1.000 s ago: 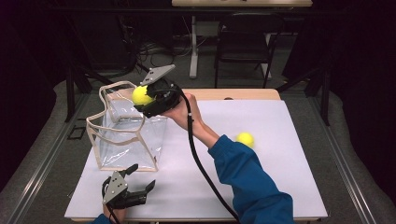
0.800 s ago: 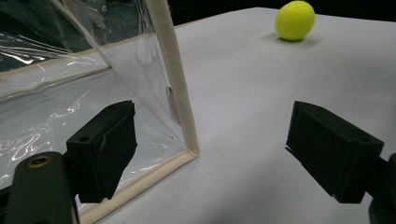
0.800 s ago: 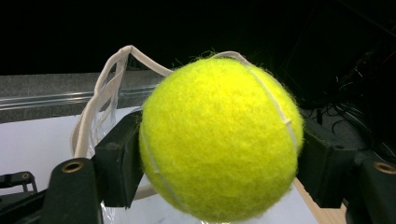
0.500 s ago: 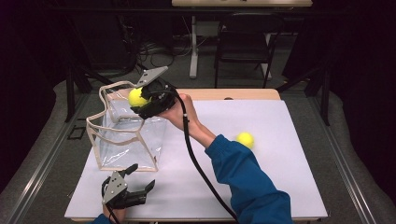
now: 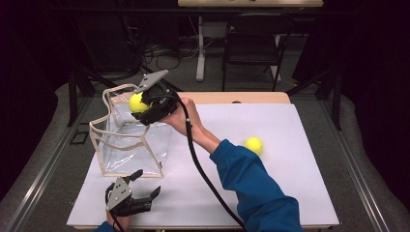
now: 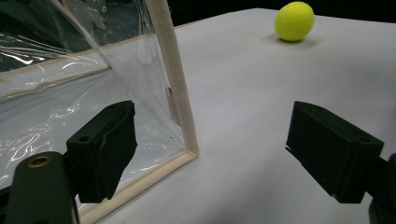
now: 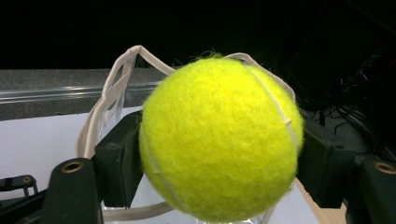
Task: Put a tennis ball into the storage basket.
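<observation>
My right gripper point(image 5: 141, 104) is shut on a yellow tennis ball point(image 5: 137, 102) point(image 7: 219, 140) and holds it above the open top of a clear plastic bag point(image 5: 128, 142) with cream edging, at the table's left. A second tennis ball point(image 5: 254, 144) point(image 6: 294, 21) lies on the white table to the right. My left gripper point(image 5: 145, 186) rests near the front edge, just in front of the bag, jaws open with nothing between them. In the left gripper view, the bag's front corner point(image 6: 180, 112) stands between the two black pads point(image 6: 105, 144).
The white tabletop point(image 5: 290, 183) has free room in its middle and right. A wooden strip point(image 5: 241, 98) runs along the far edge. A chair point(image 5: 254, 53) and cables sit on the floor behind. The right gripper's cable point(image 5: 203, 169) trails across the table.
The right gripper with the ball has drifted slightly left over the bag's opening. The left gripper has stayed put.
</observation>
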Demonstrator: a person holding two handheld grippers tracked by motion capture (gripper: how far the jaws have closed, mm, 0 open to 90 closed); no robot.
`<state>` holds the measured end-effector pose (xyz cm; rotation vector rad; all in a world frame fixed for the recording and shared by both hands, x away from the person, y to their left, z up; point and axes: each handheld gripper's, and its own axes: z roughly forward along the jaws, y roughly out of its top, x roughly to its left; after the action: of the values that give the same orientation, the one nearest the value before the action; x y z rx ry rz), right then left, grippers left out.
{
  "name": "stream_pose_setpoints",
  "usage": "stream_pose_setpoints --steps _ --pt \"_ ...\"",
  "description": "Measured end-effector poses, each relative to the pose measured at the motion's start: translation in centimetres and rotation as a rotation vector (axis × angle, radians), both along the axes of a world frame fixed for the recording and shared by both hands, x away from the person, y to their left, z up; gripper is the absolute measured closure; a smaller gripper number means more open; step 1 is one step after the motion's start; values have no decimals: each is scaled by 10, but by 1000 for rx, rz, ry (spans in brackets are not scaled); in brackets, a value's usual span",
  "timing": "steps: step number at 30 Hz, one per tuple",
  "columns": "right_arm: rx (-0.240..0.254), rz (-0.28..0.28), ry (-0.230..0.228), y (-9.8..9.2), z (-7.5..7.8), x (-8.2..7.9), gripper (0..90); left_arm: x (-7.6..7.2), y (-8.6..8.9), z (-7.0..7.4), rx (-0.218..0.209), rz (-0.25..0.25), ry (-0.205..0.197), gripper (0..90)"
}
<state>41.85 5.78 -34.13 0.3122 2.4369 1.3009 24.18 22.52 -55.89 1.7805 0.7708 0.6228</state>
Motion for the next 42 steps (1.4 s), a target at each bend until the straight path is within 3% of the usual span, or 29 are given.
stream_pose_setpoints --steps 25,42 --pt "0 20 37 11 -6 2 258 0 0 0 -1 -5 0 161" --pt "-36 34 85 20 -14 1 257 0 0 1 1 -9 -1 161"
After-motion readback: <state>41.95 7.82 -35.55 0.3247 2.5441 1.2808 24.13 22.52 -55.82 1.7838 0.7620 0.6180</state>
